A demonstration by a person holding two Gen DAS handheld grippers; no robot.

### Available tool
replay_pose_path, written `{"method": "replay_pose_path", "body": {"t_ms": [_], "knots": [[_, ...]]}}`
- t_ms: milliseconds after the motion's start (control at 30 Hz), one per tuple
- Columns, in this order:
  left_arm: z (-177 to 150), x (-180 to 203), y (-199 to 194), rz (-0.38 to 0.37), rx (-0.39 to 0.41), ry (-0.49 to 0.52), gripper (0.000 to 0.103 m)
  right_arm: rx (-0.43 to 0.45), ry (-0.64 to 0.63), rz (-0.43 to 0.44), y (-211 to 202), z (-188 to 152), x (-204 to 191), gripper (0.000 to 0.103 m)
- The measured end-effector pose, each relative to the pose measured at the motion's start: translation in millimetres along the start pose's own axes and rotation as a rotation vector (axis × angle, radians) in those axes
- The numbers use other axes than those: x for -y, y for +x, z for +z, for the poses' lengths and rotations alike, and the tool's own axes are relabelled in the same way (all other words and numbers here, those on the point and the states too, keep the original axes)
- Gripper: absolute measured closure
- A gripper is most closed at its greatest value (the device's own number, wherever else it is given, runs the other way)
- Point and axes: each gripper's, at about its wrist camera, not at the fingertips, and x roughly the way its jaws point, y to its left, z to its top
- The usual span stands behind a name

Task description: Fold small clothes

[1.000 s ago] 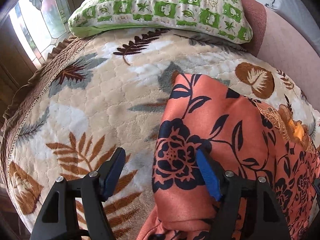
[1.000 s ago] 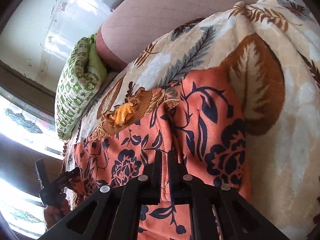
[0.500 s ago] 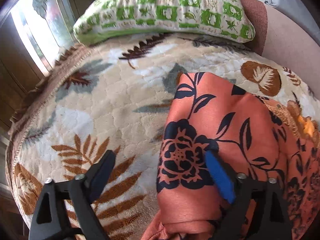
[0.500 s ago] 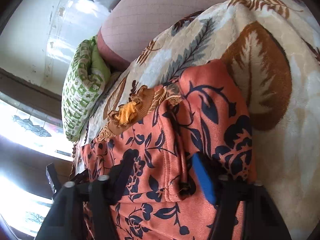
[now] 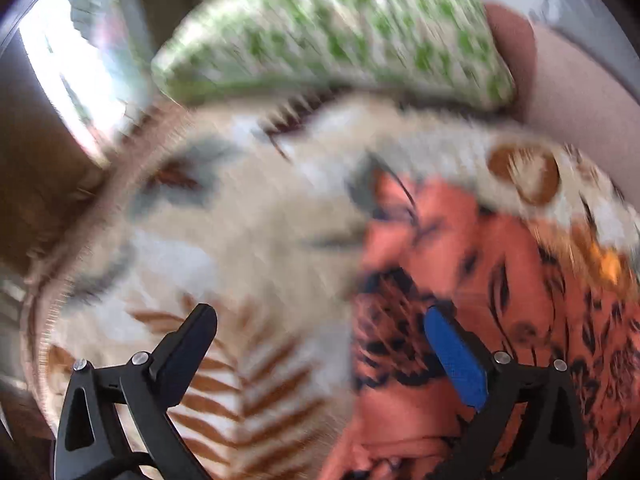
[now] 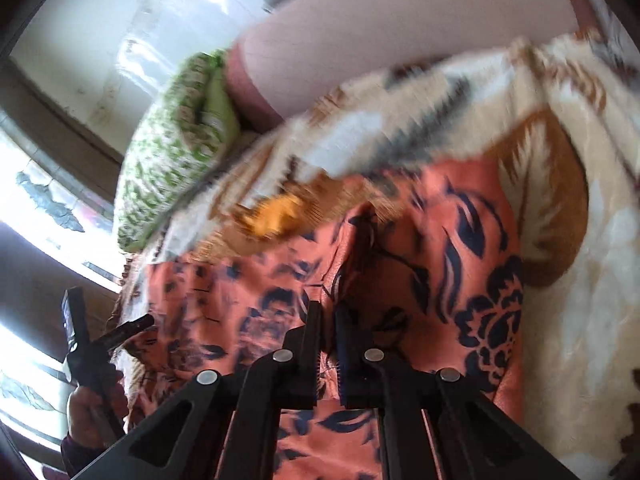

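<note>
Left wrist view, badly smeared by motion, showed the left tongs (image 5: 320,340) spread wide with nothing between them, their jaws having just opened further; the black finger hung over the cream quilted bedspread with brown and grey leaves (image 5: 248,248), the blue-padded one over the orange satin garment with dark navy flowers (image 5: 460,248). That garment lay on the bedspread at the right of this view, near the tongs, with a green-and-white patterned pillow (image 5: 332,36) at the far end of the bed.

From the right wrist view, the right tongs (image 6: 328,320) were shut, having just closed after a brief opening. A fold of the orange garment (image 6: 472,264) sat right at the tips, and a sliver of orange showed in the slit between the jaws, but whether the cloth was truly pinched I cannot tell. A gold embroidered trim (image 6: 276,216) lay at the garment's far edge.

I judged the folding partly done: one side panel seemed laid over the middle, forming a lengthwise ridge. Squaring the remaining sides and halving the bundle still looked to be ahead.
</note>
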Motion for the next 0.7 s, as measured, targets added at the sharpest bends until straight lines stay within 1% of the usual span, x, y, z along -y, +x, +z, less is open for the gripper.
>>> {"method": "replay_pose_path", "body": {"t_ms": [33,133,233,300,333,367,400,433,467,500,567,600,633,700], "knots": [[3.4,-4.3,-8.1,0.002,0.031,-0.019,0.0,0.025,-0.016,0.0,-10.1,1.0,-4.9,0.097],[10.1,-14.1,-25.7,-0.061,0.09,-0.08,0.0,0.088,-0.046,-0.034,-39.6,1.6,-8.9,0.097],[11.6,-9.4,-27.5,-0.115,0.087,-0.095,0.0,0.096,-0.028,-0.073,-58.9,-2.1,2.3,0.097],[10.6,2.9,-25.8,-0.127,0.078,-0.065,0.0,0.091,-0.012,-0.135,-66.7,-5.1,16.2,0.097],[9.6,11.7,-25.2,-0.121,0.078,-0.037,0.0,0.051,0.001,-0.146,-63.2,-6.9,25.8,0.097],[7.4,22.1,-24.3,-0.109,0.081,-0.003,0.0,-0.004,0.026,-0.133,-56.8,-9.2,34.5,0.097],[4.3,32.9,-22.5,-0.098,0.083,0.037,0.0,-0.071,0.077,-0.12,-45.8,-10.7,45.6,0.095],[1.0,44.7,-19.1,-0.084,0.081,0.087,0.0,-0.137,0.132,-0.146,-33.6,-14.2,57.3,0.093],[-2.3,54.0,-16.2,-0.065,0.073,0.131,0.0,-0.164,0.149,-0.186,-26.1,-15.6,63.7,0.093],[-6.4,64.6,-10.0,-0.027,0.057,0.187,0.0,-0.167,0.146,-0.194,-23.4,-15.4,66.5,0.092],[-13.8,79.7,1.5,0.049,0.032,0.27,0.0,-0.144,0.159,-0.182,-28.6,-9.2,66.9,0.092],[-17.2,84.8,3.6,0.068,0.038,0.303,0.0,-0.106,0.148,-0.186,-35.8,-4.9,63.7,0.092],[-18.2,88.0,2.3,0.072,0.049,0.319,0.0,-0.046,0.109,-0.209,-46.2,0.2,56.5,0.092],[-18.1,89.1,-1.9,0.058,0.056,0.328,0.0,0.033,0.064,-0.249,-59.9,5.0,46.6,0.092]]}}
